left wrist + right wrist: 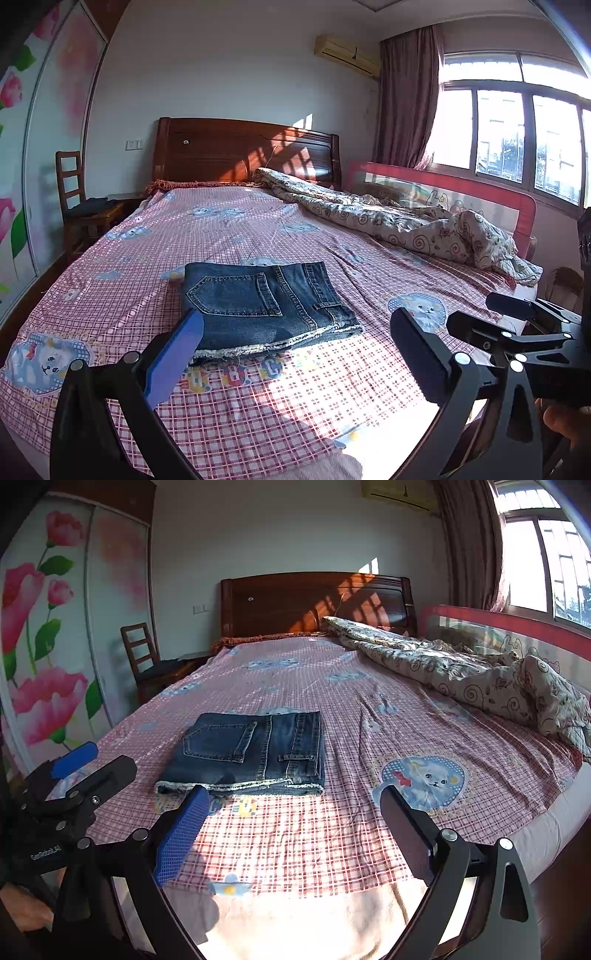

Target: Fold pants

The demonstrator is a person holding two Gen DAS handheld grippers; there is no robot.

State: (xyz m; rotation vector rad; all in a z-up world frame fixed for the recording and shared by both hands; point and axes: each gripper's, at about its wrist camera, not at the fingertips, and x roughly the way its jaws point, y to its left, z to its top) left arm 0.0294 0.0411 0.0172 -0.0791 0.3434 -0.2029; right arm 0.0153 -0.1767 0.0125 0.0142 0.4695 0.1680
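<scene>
apparently the folding is done, or close to it: the pants lie on the bed as a compact, nearly square stack of denim, several layers thick, with nothing of the legs trailing out. they sit toward the near end of the mattress, a little left of its middle, well apart from the rumpled quilt bunched along the far right side by the red bed rail. my left gripper hangs just short of the near frayed edge, its jaws spread wide and holding nothing; my right gripper hovers likewise just near of the stack, jaws spread wide and empty too. judging from that, what could be left is only a tidy-up, perhaps squaring the near hem where the layers sit slightly uneven, or pressing the stack flat. the denim is dark blue with faded patches, stiff-looking, with pale contrast stitching around a back pocket on top and a belt loop near the right side; the near edge shows raw, whitish fraying. the sheet under it is thin pink-and-white check cloth printed with cartoon dogs, lightly creased, and sunlit at the near end. one finger of each gripper wears a blue textured pad, the other is plain black. the headboard at the far end is glossy reddish wood.
</scene>
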